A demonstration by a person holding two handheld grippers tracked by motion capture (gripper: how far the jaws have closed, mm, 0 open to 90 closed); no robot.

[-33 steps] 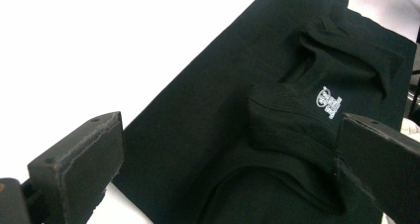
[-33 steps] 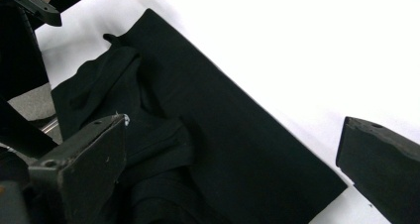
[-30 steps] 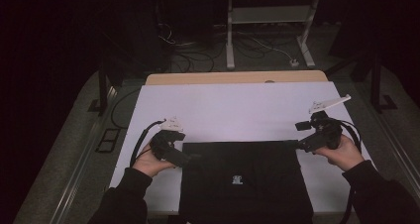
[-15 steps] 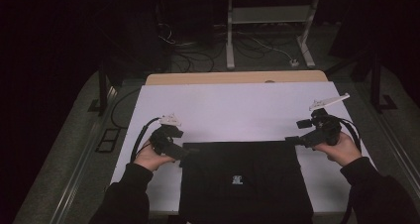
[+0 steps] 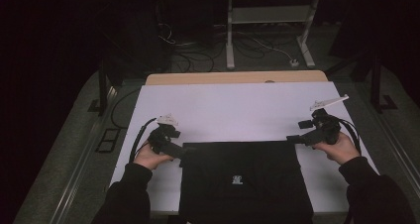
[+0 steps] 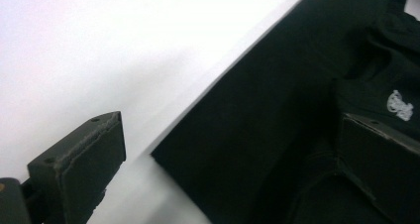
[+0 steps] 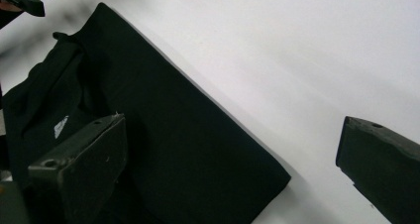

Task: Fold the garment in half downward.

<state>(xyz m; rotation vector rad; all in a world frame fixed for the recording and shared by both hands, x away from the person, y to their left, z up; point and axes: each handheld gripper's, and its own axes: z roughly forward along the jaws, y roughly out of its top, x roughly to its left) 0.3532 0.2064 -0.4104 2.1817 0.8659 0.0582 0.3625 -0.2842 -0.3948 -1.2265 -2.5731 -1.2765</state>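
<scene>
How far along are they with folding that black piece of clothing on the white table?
Done so far: the black cloth garment already lies as a neat rectangle on the white table, small white logo facing up. In hand: nothing is gripped. The left gripper and right gripper sit open at its two far corners. Left: probably pinching those corners for another fold, though that's a guess.

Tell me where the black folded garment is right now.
In the high view, the black folded garment lies on the white table's near edge, between both hand-held grippers.
</scene>
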